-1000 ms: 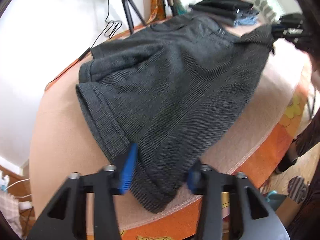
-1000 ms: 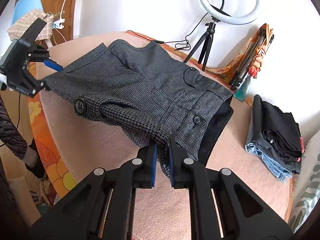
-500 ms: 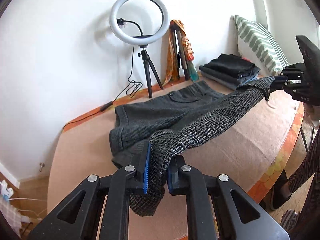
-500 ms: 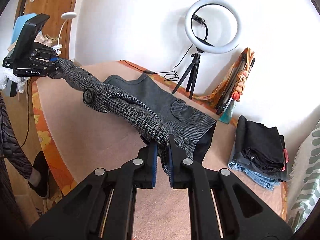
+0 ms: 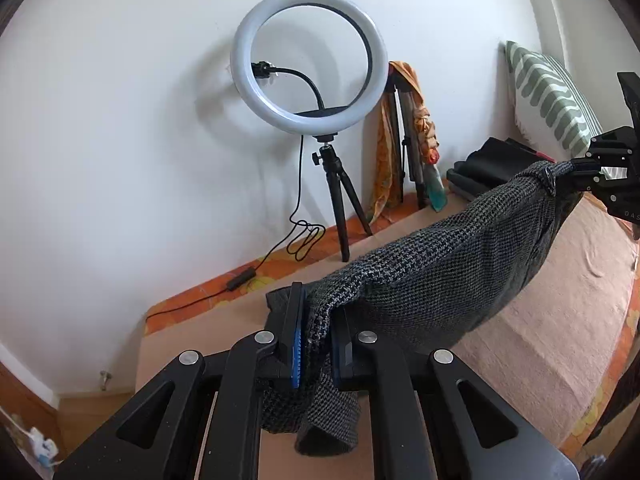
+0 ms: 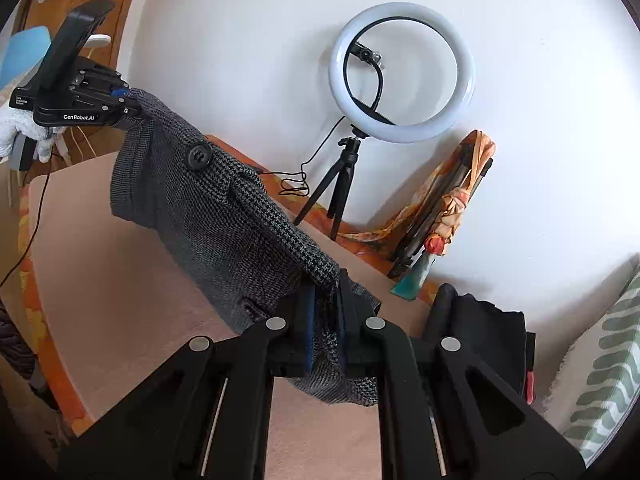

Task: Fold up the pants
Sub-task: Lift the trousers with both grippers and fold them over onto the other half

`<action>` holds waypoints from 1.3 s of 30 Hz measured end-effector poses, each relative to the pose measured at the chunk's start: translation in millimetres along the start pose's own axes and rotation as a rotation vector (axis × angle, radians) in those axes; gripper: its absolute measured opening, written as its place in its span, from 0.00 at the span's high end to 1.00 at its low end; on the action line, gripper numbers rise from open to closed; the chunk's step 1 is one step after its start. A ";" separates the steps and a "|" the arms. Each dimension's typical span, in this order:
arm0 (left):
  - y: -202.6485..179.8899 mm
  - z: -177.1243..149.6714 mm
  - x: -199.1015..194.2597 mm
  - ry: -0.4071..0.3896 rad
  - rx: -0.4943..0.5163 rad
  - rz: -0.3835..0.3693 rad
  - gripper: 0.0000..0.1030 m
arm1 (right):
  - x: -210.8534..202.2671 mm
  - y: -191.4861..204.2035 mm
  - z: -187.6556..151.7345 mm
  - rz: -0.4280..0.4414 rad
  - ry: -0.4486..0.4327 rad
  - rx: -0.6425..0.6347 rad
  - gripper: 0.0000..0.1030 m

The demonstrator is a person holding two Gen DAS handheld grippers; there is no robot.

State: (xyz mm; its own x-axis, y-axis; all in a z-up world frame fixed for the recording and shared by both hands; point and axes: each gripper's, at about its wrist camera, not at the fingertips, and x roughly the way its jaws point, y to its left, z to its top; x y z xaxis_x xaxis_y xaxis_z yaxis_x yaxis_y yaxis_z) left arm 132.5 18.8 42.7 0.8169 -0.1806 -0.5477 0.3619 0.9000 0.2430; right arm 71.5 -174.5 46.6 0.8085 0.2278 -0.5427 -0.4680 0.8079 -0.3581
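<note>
Room: white wall ahead of both grippers, ring light (image 5: 308, 60) on a tripod against it, pink-covered bench (image 6: 120, 280) below.
Pants: grey houndstooth pants (image 5: 440, 272) hang in the air, stretched between your two grippers; no part of them visibly touches the bench.
Left gripper: left gripper (image 5: 316, 344) is clamped on one end of the fabric; a loose tail droops out below the jaws.
Right gripper: right gripper (image 6: 324, 328) is pinched tight on the other end, with a flap hanging under it the same way.
Button: black button (image 6: 197, 157) sits on the top band, nearer your left gripper than your right.
Handling: my read is soft, thick woven cloth, light, not fragile. It sags in the middle, so expect it to drape and bunch rather than hold a crease.
Grip: the weave looks grippy, so slip risk seems low. Thick hems and the banded edge are the best holds; a single thin layer would likely pull out.
Clutter: folded dark clothes stack (image 6: 480, 336) lies just right of your right gripper. Keep the pants off it when you lay them down.
</note>
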 end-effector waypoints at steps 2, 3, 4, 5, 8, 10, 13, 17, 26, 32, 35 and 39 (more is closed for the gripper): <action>3.5 9.0 17.4 0.013 0.005 0.005 0.91 | 19.7 -8.8 7.5 -0.024 0.017 -0.018 0.92; 5.0 13.3 25.9 0.020 0.012 0.010 0.91 | 28.8 -12.6 10.1 -0.032 0.026 -0.022 0.92; 6.5 17.1 35.7 0.030 0.021 0.015 0.91 | 39.0 -16.9 13.0 -0.038 0.034 -0.027 0.92; 7.9 19.4 43.9 0.039 0.030 0.021 0.91 | 49.1 -20.6 15.5 -0.046 0.042 -0.032 0.92; 13.0 25.4 70.5 0.068 0.038 0.029 0.91 | 80.2 -29.0 21.3 -0.064 0.071 -0.051 0.92; 15.5 27.0 89.2 0.090 0.035 0.028 0.91 | 103.5 -33.6 23.2 -0.076 0.096 -0.065 0.92; 15.8 25.2 120.4 0.127 0.041 0.028 0.91 | 140.9 -40.9 22.1 -0.085 0.142 -0.075 0.92; 15.3 17.2 160.8 0.183 0.056 0.032 0.91 | 186.1 -47.2 14.7 -0.083 0.200 -0.080 0.92; 24.4 -12.1 221.6 0.295 0.006 0.028 0.75 | 268.4 -39.7 -7.3 -0.064 0.301 -0.101 0.92; 38.1 -28.9 234.3 0.324 -0.045 0.054 0.49 | 297.4 -35.4 -28.2 -0.052 0.366 -0.091 0.91; 47.7 -30.6 227.9 0.308 -0.089 0.048 0.42 | 303.8 -40.3 -30.8 -0.041 0.383 -0.049 0.90; 62.7 -20.1 220.3 0.289 -0.145 0.075 0.41 | 299.8 -50.7 -27.8 -0.035 0.405 0.002 0.76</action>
State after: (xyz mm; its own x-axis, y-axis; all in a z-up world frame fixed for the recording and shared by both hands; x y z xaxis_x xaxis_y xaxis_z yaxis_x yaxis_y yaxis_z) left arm 326.2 43.4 -78.8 0.6700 -0.0099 -0.7423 0.2209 0.9573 0.1867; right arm 327.7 -162.3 -119.0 0.6178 -0.0317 -0.7857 -0.4417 0.8127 -0.3800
